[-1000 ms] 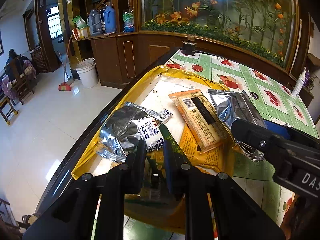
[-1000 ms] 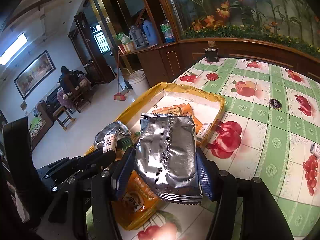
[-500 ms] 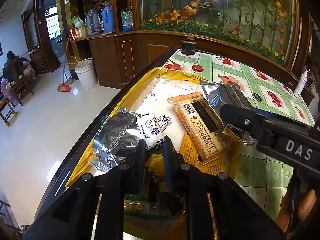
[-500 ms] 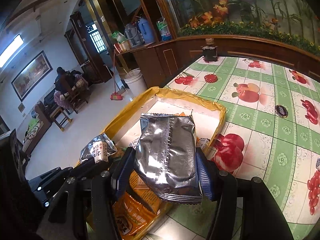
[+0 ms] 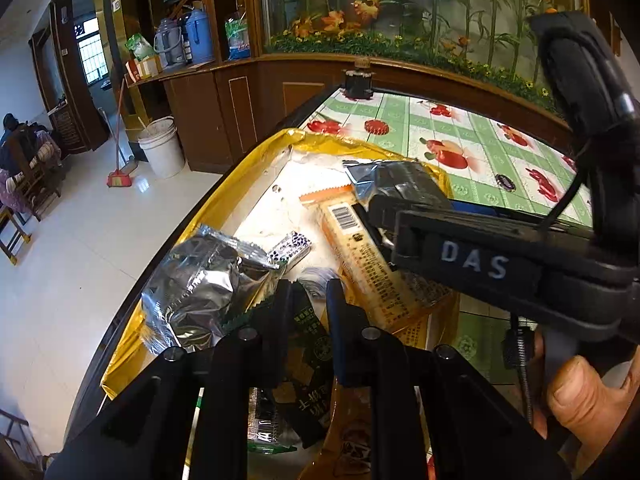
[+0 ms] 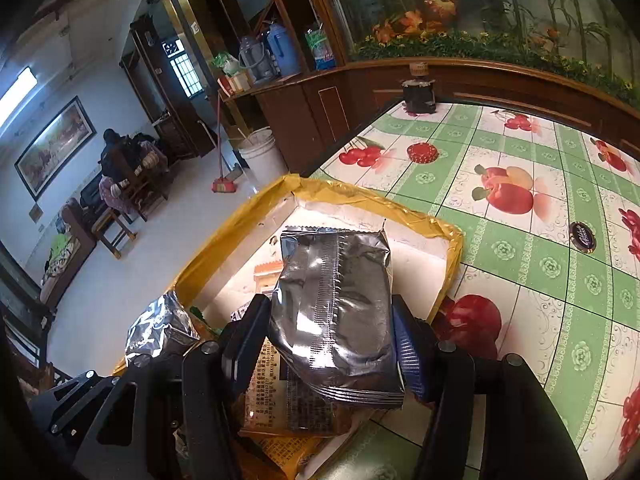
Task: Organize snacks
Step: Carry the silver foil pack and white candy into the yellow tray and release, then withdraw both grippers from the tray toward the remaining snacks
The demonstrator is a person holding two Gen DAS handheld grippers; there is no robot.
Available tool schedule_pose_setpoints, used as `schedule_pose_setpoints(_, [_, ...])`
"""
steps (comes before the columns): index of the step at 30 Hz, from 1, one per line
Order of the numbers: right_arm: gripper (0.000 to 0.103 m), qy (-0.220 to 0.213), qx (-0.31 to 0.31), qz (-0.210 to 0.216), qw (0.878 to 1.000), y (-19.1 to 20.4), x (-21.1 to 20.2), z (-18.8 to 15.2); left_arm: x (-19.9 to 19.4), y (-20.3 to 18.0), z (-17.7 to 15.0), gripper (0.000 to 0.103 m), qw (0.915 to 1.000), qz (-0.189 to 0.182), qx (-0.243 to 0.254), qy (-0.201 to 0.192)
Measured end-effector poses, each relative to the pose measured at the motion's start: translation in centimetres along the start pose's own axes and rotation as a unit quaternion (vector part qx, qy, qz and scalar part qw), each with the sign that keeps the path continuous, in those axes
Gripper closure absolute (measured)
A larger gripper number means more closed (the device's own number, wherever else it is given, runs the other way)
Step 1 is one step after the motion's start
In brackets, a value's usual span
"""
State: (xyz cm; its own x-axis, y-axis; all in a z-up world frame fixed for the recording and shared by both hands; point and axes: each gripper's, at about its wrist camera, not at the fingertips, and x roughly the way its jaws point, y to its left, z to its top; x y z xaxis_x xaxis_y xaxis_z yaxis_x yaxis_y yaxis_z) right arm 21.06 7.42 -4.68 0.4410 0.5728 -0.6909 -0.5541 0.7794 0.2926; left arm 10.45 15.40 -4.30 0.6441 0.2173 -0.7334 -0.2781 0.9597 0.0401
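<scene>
A gold-rimmed white box [image 5: 256, 160] [image 6: 224, 252] on the table holds several snacks. My right gripper [image 6: 328, 312] is shut on a silver foil packet [image 6: 336, 304] and holds it over the box; that gripper also shows in the left wrist view [image 5: 404, 196]. My left gripper [image 5: 308, 292] is shut on a dark green snack packet [image 5: 306, 360] at the box's near end. In the box lie a crumpled silver bag [image 5: 196, 284], an orange barcode packet [image 5: 360, 256] and a small spotted candy [image 5: 290, 246].
The table has a green cloth with fruit prints [image 6: 520, 184]. A dark jar [image 6: 418, 94] stands at its far edge and a small dark round lid [image 6: 583, 237] lies on the cloth. The box sits at the table's left edge, above the tiled floor [image 5: 60, 260].
My right gripper has carried the silver packet further over the box. My left gripper has drawn back a little with the green packet; the white milk candy has slipped from sight.
</scene>
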Motion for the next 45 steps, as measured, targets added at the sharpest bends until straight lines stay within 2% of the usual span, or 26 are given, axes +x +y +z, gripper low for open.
schedule_pose_setpoints(2, [0.04,0.001,0.004,0.001,1.0,-0.2,-0.1,-0.2,0.0,0.1,-0.2,0.088,1.0,0.003,-0.003,0.001])
schedule_pose_setpoints(4, [0.039,-0.001,0.008,-0.001,1.0,-0.5,-0.5,-0.4,-0.2,0.3,-0.3,0.083,0.9999,0.006,-0.008,0.001])
schedule_pose_setpoints(5, [0.039,-0.003,0.011,-0.002,1.0,-0.7,-0.7,-0.4,-0.4,0.3,-0.4,0.071,0.9999,0.007,-0.009,0.001])
schedule_pose_setpoints(6, [0.038,-0.005,0.014,-0.002,1.0,-0.8,-1.0,-0.5,-0.6,0.3,-0.5,0.053,0.9999,0.011,-0.009,-0.001])
schedule_pose_setpoints(8, [0.037,-0.011,0.02,-0.001,1.0,-1.1,-1.8,-0.8,-1.3,0.2,-0.6,0.039,0.9998,0.015,-0.007,-0.013])
schedule_pose_setpoints(15, [0.036,-0.037,0.04,0.003,0.999,-2.2,-5.9,-2.4,-4.8,-0.6,-0.9,0.037,0.9973,0.044,0.009,-0.058])
schedule_pose_setpoints(16, [0.035,-0.041,0.043,0.001,0.998,-2.5,-6.6,-2.8,-5.4,-0.8,-1.0,0.035,0.9968,0.046,0.009,-0.065])
schedule_pose_setpoints(18, [0.033,-0.049,0.049,-0.004,0.998,-3.1,-8.0,-3.5,-6.5,-1.1,-1.1,0.024,0.9955,0.049,0.01,-0.08])
schedule_pose_setpoints(24, [0.031,-0.07,0.073,-0.03,0.994,-5.9,-12.4,-6.4,-8.8,-3.2,-1.2,0.024,0.9917,0.049,0.037,-0.113])
schedule_pose_setpoints(28, [0.03,-0.07,0.096,-0.06,0.991,-8.9,-14.8,-8.7,-9.3,-4.7,-1.2,0.019,0.9912,0.04,0.052,-0.116])
schedule_pose_setpoints(32, [0.03,-0.065,0.118,-0.097,0.986,-12.3,-17.3,-11.6,-9.1,-6.4,-1.4,0.019,0.9916,0.024,0.067,-0.107])
schedule_pose_setpoints(39, [0.027,-0.057,0.152,-0.175,0.971,-18.6,-21.9,-16.4,-8.2,-10.7,-1.7,0.019,0.9925,-0.023,0.091,-0.078])
schedule_pose_setpoints(45, [0.026,-0.076,0.188,-0.212,0.956,-22.8,-25.7,-18.4,-7.0,-15.9,-1.2,0.019,0.988,-0.088,0.115,-0.054])
